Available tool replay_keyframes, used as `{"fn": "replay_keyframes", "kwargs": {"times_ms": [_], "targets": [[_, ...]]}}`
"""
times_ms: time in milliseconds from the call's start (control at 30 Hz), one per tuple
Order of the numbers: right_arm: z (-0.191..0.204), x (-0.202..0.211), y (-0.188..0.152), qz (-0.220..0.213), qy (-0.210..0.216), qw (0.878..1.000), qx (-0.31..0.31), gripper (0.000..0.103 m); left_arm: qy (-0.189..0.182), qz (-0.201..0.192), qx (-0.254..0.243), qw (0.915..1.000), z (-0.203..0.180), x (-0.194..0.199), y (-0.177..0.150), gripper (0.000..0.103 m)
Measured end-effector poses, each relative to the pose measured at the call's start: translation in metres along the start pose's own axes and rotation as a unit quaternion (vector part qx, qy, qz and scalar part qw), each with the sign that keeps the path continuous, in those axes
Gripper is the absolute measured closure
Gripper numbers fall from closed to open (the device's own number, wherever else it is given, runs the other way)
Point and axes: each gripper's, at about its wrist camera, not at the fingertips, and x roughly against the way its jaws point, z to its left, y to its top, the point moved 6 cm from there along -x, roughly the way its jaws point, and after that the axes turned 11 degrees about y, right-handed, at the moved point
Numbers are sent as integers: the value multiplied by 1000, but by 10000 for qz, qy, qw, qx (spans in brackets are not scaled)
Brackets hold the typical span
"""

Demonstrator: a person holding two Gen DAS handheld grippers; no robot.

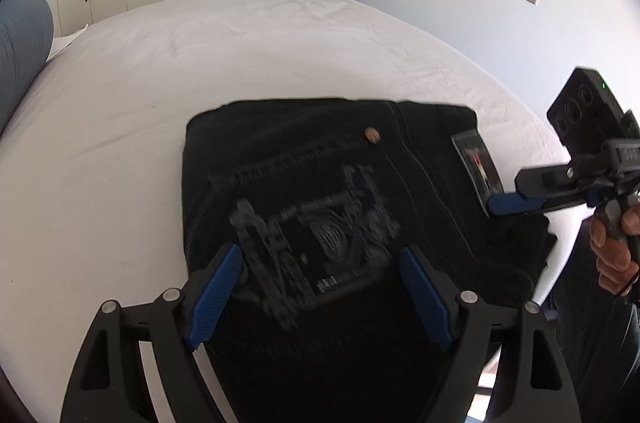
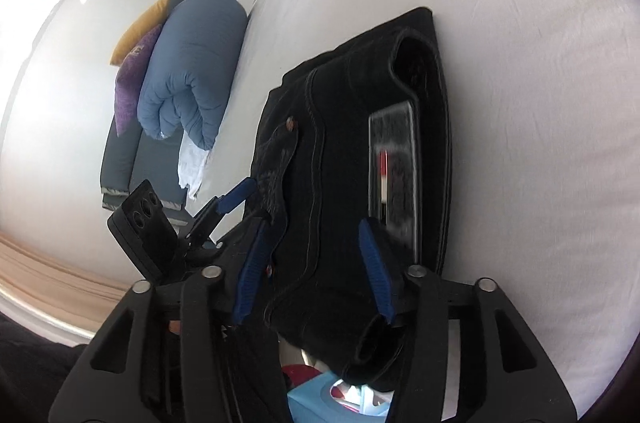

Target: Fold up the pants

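Both tongs stand spread over the black pants, which lie folded into a compact block on the bed: left tongs over the near edge, right tongs at the labelled end, seemingly pinching nothing. Press the block flat and square its edges; the rolled blue duvet lies well beyond the pants, and nothing stands in the way

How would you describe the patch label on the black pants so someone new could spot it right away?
Start at the big white bed; near its edge lie the folded black pants. On the waistband end, toward the right gripper, sits the rectangular label. It is the only glossy grey patch with red marks; the round metal button and pale embroidery nearby look nothing like it.
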Motion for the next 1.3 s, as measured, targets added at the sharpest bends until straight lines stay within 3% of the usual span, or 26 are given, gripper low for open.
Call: {"fn": "replay_keyframes", "kwargs": {"times_ms": [67, 200, 300, 367, 467, 567, 633, 733, 867, 900, 967, 1033, 1133, 1200, 1300], "targets": [[14, 7, -26, -161, -102, 9996, 189, 31, -98, 26, -48, 9999, -9, 14, -17, 18], [41, 35, -58, -519, -185, 9980, 321, 26, -132, 119, 203, 9996, 0, 44, -30, 16], [51, 66, -58, -791, -320, 9954, 429, 19, -70, 34, 636, 9979, 26, 66, -19, 0], [51, 83, -47, -968, -517, 9927, 504, 16, -66, -99, 971, 9952, 49, 72, -4, 0], [40, 87, -21, -982, -626, 9926, 353, 16, -50, 125, 1448, 9894, 79, 53, 14, 0], [9, 73, 9, -758, -1061, 9915, 31, 16, -291, 641, 1670, 9834, 92, 17, 19, 0], [-6, 64, 14, -606, -1131, 9915, -200, 16, -437, 1049, 1628, 9801, 92, -6, 15, 0], [-15, 46, 18, -343, -1347, 9901, -211, 16, -457, 1359, 1467, 9787, 91, -30, 13, 1], [-17, 35, 26, -333, -1430, 9891, -126, 14, -639, 1533, 1532, 9741, 92, -45, 13, 3], [-18, 32, 28, -325, -1419, 9892, -168, 15, -609, 1567, 1469, 9748, 90, -46, 13, 4], [-17, 22, 33, -236, -1340, 9904, -236, 17, -579, 1622, 1288, 9766, 86, -47, 14, 18], [-13, 10, 35, -89, -1369, 9903, -227, 27, -599, 1704, 1137, 9770, 79, -47, 15, 26], [-5, -14, 37, 102, -1689, 9856, -31, 35, -763, 1793, 1085, 9748, 70, -50, 17, 50], [-6, -15, 36, 107, -1904, 9816, 13, 57, -667, 1819, 1073, 9752, 66, -51, 21, 54], [-9, -9, 36, -24, -1832, 9830, -121, 74, -577, 1736, 1027, 9777, 59, -48, 24, 64]]}}
